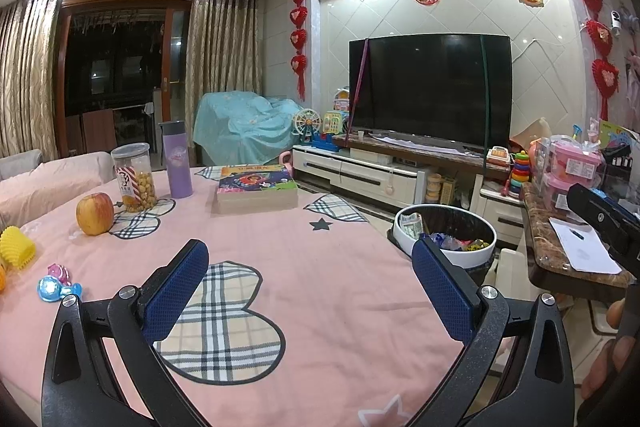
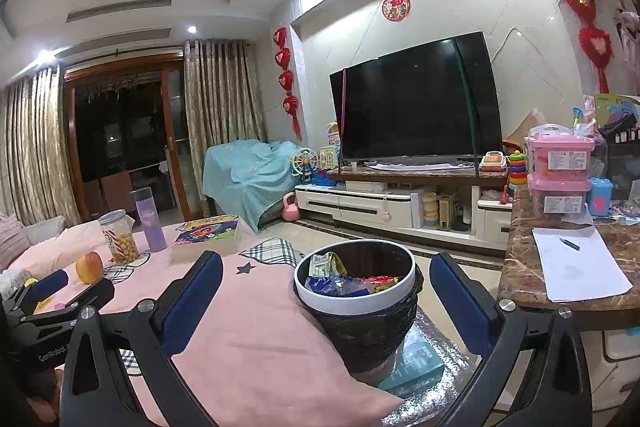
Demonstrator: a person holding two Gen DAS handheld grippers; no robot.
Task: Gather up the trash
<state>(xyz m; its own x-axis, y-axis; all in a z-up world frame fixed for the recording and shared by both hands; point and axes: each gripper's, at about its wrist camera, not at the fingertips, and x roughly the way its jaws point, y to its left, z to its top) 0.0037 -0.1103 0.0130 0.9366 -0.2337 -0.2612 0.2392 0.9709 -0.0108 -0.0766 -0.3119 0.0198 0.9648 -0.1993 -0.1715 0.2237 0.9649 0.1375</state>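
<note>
Landmark: trash bin (image 2: 356,301), white-rimmed, black liner, standing just off the far right corner of the table with the pink cloth (image 1: 320,267). Left gripper (image 1: 310,291): jaws spread wide, blue pads (image 1: 176,291) far apart, nothing between them; it hangs over the cloth, to the left of the bin and nearer the camera. Right gripper (image 2: 326,303): jaws likewise wide apart, nothing held; in the right wrist view the bin sits framed between its two pads, though contact with the bin cannot be judged. Bin contents: crumpled wrappers (image 2: 348,281), blue, red and yellow, plus a printed paper piece against the inner left wall. Left of the bin on the cloth: a book (image 1: 256,189), beyond it a purple bottle (image 1: 176,161), a clear jar of yellow snacks (image 1: 134,177) and an apple (image 1: 95,213). Further left, at the table's edge: small blue and pink plastic pieces (image 1: 58,283) and a yellow spiky item (image 1: 16,247); what these are cannot be told. Right of the bin: marble-topped counter (image 2: 520,267) carrying a white sheet (image 2: 576,267) with a pen. Behind the bin: a dark television (image 1: 430,89).
</note>
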